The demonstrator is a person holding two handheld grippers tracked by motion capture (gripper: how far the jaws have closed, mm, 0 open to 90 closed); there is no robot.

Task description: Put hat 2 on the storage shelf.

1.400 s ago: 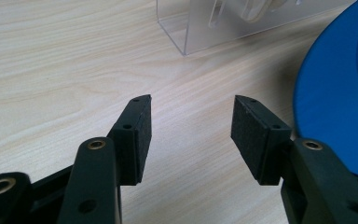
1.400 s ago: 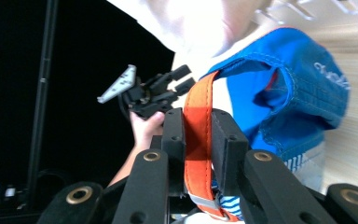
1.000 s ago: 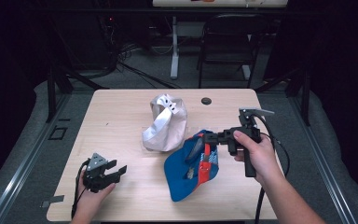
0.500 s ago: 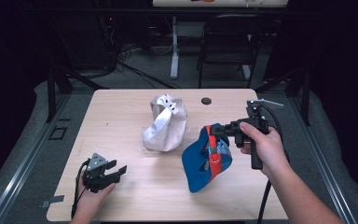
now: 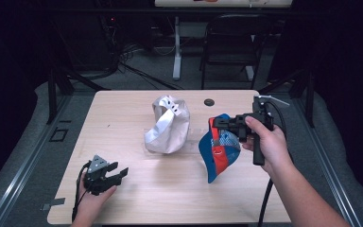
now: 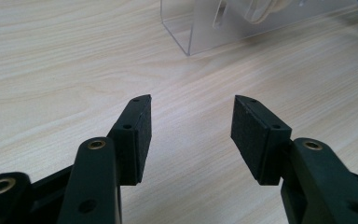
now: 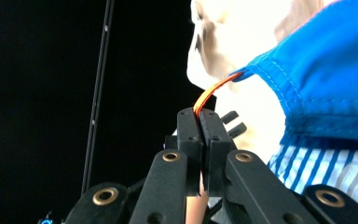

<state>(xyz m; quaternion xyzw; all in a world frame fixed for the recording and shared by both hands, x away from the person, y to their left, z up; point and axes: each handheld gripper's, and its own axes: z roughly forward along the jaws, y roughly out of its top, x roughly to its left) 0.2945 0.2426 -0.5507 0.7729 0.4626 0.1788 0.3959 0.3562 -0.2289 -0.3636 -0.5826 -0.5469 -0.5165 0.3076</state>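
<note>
A blue and red cap hangs in the air over the right side of the table. My right gripper is shut on its orange strap, and the blue cloth hangs right beside the jaws of my right gripper. A white cap sits on a clear stand at the table's middle. My left gripper rests near the front left edge. In its own view my left gripper is open, with bare wood between the pads.
The wooden table has a small black disc near its far edge. A folding chair and cables stand on the dark floor beyond. The white cap appears bright behind the blue one.
My right gripper has risen and moved right and away, lifting the blue cap off the table so it hangs from its strap. The left gripper has stayed put.
</note>
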